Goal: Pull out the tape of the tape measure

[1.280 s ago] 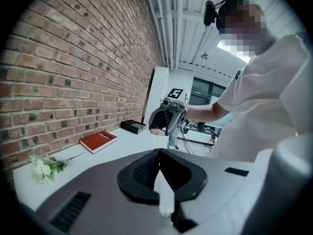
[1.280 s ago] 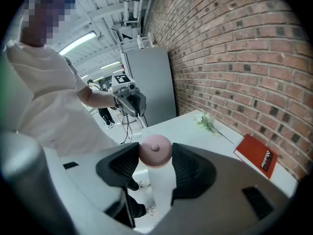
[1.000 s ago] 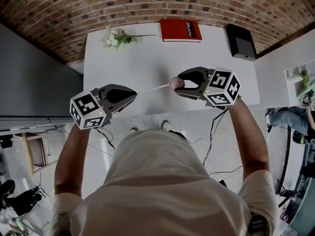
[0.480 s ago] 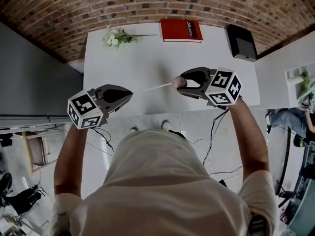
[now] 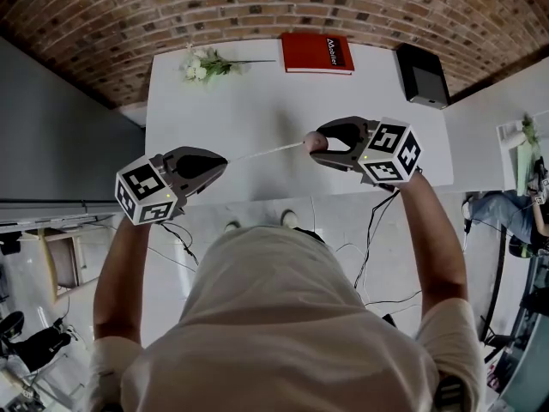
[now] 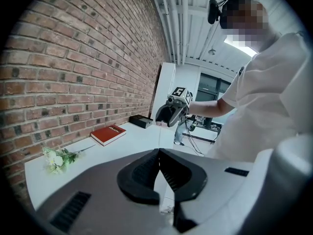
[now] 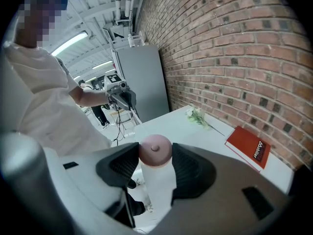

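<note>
the red book, lying on the table beyond the right gripper, carries a white word along one side of its cover, too small to read with certainty. the tape measure, a small round pink case, sits between that gripper's jaws. they are closed on its sides, and its flat face and centre button are turned toward the gripper's own camera. its tape runs out as a thin pale strip, straight, with its long axis stretching from the case across to the left gripper. the left gripper's jaws are pressed together on the tape's end. both grippers hang above the near part of the white table.
</note>
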Action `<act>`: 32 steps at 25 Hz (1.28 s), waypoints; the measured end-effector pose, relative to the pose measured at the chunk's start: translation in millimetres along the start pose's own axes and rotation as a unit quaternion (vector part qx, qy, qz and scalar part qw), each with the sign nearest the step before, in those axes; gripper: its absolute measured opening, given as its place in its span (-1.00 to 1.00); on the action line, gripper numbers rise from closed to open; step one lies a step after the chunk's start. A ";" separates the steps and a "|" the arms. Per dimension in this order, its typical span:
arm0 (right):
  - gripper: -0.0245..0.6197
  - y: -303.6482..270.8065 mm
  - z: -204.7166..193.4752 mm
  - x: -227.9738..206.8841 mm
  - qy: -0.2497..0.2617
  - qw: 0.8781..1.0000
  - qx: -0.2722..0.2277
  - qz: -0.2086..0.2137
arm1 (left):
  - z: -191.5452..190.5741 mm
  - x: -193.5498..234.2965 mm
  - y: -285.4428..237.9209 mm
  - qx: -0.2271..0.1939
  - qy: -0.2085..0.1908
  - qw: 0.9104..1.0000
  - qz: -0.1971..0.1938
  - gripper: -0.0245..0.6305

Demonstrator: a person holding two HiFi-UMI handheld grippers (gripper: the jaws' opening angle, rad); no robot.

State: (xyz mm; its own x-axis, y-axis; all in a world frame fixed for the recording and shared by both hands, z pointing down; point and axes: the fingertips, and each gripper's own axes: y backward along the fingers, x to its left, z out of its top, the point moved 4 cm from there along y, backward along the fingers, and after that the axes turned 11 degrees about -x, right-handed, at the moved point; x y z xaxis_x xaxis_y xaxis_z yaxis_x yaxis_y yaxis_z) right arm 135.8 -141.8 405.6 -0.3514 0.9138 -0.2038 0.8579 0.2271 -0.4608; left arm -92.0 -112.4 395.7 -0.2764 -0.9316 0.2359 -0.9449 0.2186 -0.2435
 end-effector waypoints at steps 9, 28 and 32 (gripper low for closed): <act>-0.25 5.8 -7.5 -11.3 -0.012 1.000 0.006 -0.014 | -1.9 8.7 10.2 0.003 0.003 1.000 0.015 -0.93; -0.25 9.2 -10.5 -23.3 -0.018 0.999 0.005 -0.027 | -8.0 22.4 17.4 0.012 0.006 0.999 0.029 -0.93; -0.25 12.8 -10.8 -27.0 -0.019 0.999 0.005 -0.034 | -9.0 23.9 18.1 0.014 0.008 0.999 0.033 -0.93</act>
State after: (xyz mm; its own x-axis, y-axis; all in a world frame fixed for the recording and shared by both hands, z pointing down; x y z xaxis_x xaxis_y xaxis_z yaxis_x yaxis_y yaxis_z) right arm 160.2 -159.9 414.5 -0.4224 0.8829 -0.2049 0.8281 0.2840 -0.4833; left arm -117.3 -128.1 405.3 -0.3405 -0.9105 0.2345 -0.9194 0.2703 -0.2857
